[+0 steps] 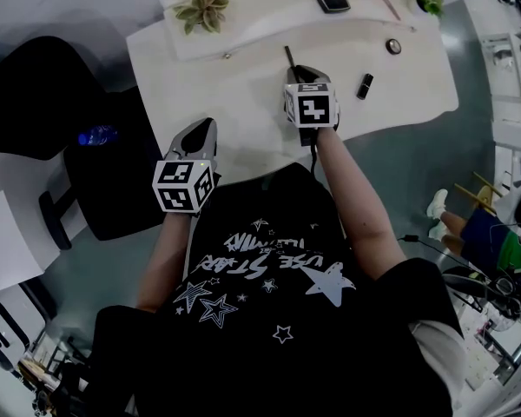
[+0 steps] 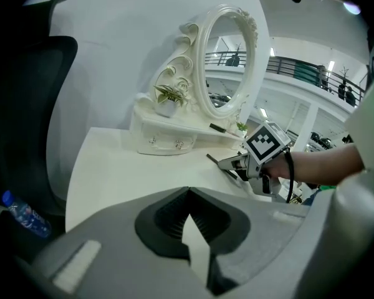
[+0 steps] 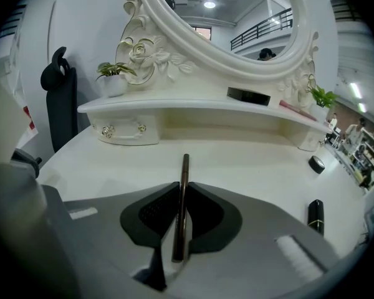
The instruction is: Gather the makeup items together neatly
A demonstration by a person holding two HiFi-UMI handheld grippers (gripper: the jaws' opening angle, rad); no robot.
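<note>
**Right gripper** [image 1: 304,75]: jaws pinched on a slim dark makeup pencil [image 3: 181,207]. The pencil's long axis runs straight out past the jaw tips.

**Black lipstick tube** [image 1: 365,85]: lies on the white vanity top [image 1: 243,94], apart from the pencil.

**Relation:** the held pencil lies just left of the lipstick, so a rightward carry looks likely.

**Left gripper** [image 2: 188,195]: jaws pressed together, empty, well left of the lipstick and much farther from it.

**Views:** only the right gripper view shows the pinch itself. The left gripper view does not show the lipstick.

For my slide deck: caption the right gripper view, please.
Right gripper holds a dark pencil over the white vanity, lipstick at right.
</note>
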